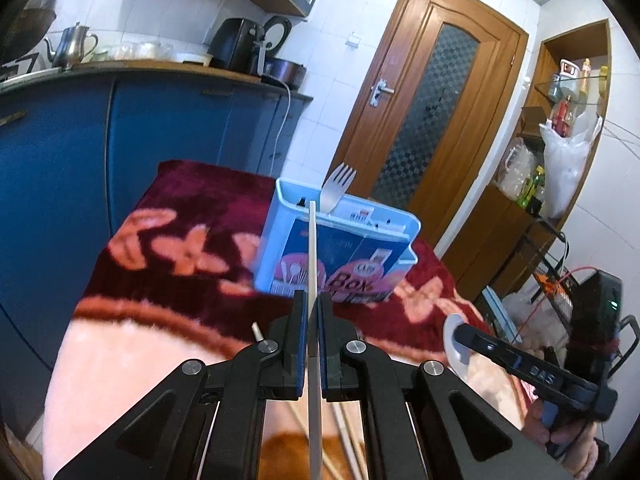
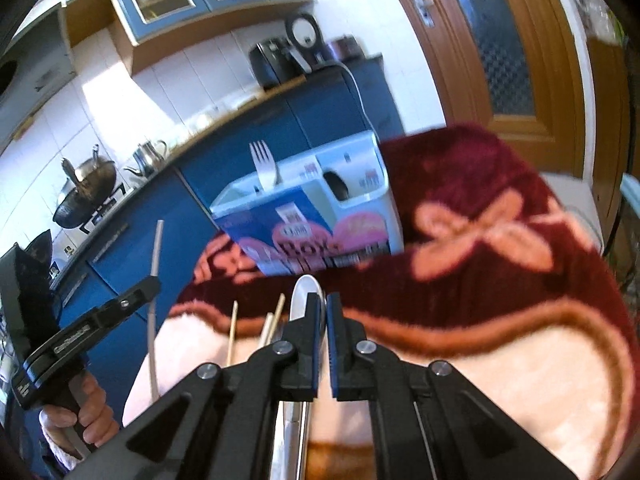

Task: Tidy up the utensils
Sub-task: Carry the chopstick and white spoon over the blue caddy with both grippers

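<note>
Pinching one pale chopstick in my left gripper and the white spoon in my right gripper, I face the blue utensil box just ahead; the long chopstick could pivot and miss its slot, knocking the standing fork.

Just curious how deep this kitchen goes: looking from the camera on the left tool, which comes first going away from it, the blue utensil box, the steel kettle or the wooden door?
1. Blue utensil box: straight ahead of the left tool, on the red blanket.
2. and 3. Steel kettle, up left on the counter, and wooden door, back right. Both lie well beyond the box; too close to rank.
</note>
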A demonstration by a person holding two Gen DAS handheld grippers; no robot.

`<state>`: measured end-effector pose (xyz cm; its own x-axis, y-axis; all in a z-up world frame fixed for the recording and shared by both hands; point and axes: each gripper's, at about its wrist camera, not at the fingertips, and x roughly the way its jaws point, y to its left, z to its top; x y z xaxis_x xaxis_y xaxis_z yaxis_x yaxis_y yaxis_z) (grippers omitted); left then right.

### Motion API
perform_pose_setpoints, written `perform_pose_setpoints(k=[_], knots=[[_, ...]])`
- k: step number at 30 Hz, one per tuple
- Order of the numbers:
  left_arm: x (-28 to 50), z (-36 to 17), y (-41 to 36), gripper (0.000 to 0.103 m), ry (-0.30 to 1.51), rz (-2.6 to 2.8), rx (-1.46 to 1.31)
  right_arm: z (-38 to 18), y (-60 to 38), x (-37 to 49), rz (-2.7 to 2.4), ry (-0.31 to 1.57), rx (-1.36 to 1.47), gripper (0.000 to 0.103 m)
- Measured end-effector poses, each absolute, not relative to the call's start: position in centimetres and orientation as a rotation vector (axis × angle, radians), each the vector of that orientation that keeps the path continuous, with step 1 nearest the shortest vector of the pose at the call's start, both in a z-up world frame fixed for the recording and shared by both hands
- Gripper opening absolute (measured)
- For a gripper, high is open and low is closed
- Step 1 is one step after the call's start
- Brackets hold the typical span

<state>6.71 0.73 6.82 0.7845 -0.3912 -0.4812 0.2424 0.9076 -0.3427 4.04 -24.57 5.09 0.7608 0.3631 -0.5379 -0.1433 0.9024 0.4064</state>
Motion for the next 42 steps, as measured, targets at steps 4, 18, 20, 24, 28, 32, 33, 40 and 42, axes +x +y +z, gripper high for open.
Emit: perform_pose_setpoints(k=[4,18,20,24,28,32,33,40,42], knots=[[7.8,7.4,0.3,0.004,0.542,-0.339,-0.280,6.4,-24.2,3.7,0.268,0.562,0.311,0.004],[13.4,11.6,-2.0,0.004,0.363,-0.310,-0.240,9.6,-25.1,6.5,0.246,0.427,0.280,0.004],[14.4,12.2,-2.3,0.004,0.348,-0.307,-0.233,10.0,-25.2,7.1,0.242,0.416,0.279,0.004],[16.2,13.1,-2.6,0.004,0.304,-0.289,-0.236,10.7,-25.4,8.4,0.226,0.389,0.266,0.004],[17.9,13.6,-2.5,0.004,0.255,-0.233,-0.242,11.3,-25.4,9.8,0.209,0.360,0.247,0.004],[19.6,13.6,-2.6,0.004,0.207,-0.180,-0.248,11.6,-25.6,11.3,0.200,0.344,0.239,0.004],[19.9,13.5,-2.6,0.004,0.196,-0.170,-0.252,11.8,-25.6,11.6,0.199,0.339,0.238,0.004],[21.2,11.8,-3.2,0.004,0.135,-0.123,-0.242,12.6,-25.3,14.1,0.166,0.265,0.202,0.004],[21.5,11.1,-3.5,0.004,0.132,-0.118,-0.226,12.7,-25.2,14.8,0.153,0.239,0.195,0.004]])
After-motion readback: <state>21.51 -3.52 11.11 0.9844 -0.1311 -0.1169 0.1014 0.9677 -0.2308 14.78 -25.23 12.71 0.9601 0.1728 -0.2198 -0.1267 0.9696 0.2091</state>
